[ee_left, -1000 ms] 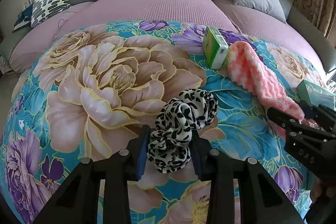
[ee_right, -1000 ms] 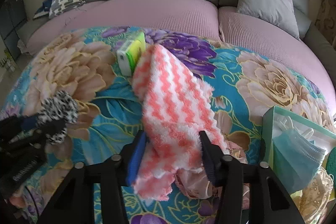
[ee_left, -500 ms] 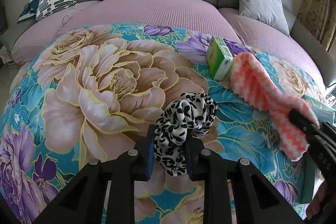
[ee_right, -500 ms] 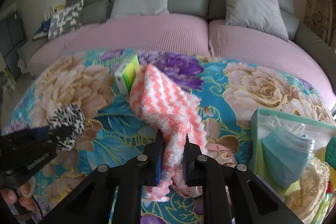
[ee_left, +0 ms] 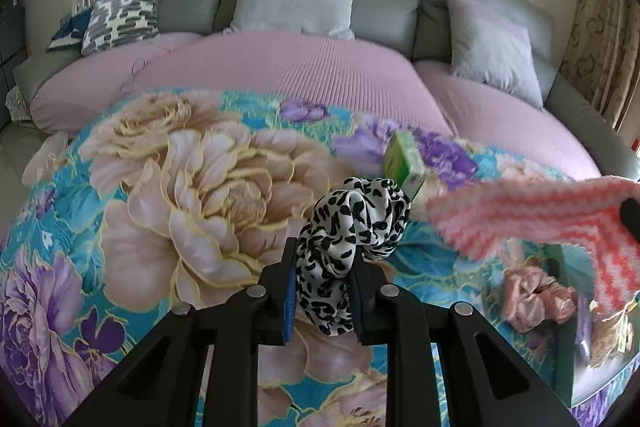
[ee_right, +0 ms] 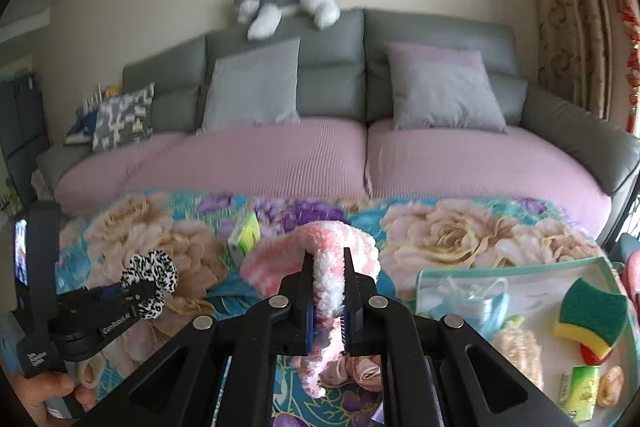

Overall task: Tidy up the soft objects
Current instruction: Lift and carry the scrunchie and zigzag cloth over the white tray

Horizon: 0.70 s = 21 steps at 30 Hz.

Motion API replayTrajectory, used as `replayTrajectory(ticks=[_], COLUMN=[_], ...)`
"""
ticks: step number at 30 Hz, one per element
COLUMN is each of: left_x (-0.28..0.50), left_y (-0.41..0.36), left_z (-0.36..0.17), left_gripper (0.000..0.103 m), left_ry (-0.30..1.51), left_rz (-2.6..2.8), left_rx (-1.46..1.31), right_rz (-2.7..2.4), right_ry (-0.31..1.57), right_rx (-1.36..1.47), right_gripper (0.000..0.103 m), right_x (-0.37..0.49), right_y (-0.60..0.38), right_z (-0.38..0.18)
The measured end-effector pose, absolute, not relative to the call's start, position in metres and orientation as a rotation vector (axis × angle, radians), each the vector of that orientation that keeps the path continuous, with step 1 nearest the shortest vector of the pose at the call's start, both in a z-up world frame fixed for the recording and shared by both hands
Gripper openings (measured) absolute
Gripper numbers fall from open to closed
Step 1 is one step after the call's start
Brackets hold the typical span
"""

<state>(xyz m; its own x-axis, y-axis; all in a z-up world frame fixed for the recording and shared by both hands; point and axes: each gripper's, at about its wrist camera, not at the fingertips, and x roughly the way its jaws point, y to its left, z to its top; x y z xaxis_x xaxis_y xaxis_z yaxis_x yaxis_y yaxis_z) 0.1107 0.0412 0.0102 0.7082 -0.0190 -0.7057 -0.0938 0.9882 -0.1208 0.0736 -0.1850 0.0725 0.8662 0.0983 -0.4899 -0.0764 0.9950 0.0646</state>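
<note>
Floral turquoise blanket (ee_left: pixel 168 195) below: left gripper (ee_left: pixel 323 293) fingers clamp the black-and-white spotted fabric scrunchie (ee_left: pixel 352 223); right gripper (ee_right: pixel 327 301) fingers pinch the pink-and-white fuzzy cloth (ee_right: pixel 320 247).

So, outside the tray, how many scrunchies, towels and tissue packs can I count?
scrunchies: 2, the leopard scrunchie and the pink scrunchie
towel: 1
tissue pack: 1
total: 4

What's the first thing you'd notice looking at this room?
The huge flowered blanket covering the foreground. Each gripper pinches something soft above it: the left gripper a spotted scrunchie, the right gripper a pink zigzag towel. A plush husky lies atop the grey sofa.
</note>
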Motion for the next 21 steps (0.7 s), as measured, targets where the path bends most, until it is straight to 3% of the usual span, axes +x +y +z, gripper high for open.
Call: replayTrajectory(ticks=[21], left_x=[0.075], left_y=[-0.043], left_z=[0.077], left_gripper=[0.023], left_ry=[0.583], left_rz=[-0.170], left_rx=[-0.062], right_rz=[-0.156], right_ry=[0.158], right_rx=[0.237], right_gripper=[0.009], right_x=[-0.041], right_y=[-0.301], right_z=[0.145])
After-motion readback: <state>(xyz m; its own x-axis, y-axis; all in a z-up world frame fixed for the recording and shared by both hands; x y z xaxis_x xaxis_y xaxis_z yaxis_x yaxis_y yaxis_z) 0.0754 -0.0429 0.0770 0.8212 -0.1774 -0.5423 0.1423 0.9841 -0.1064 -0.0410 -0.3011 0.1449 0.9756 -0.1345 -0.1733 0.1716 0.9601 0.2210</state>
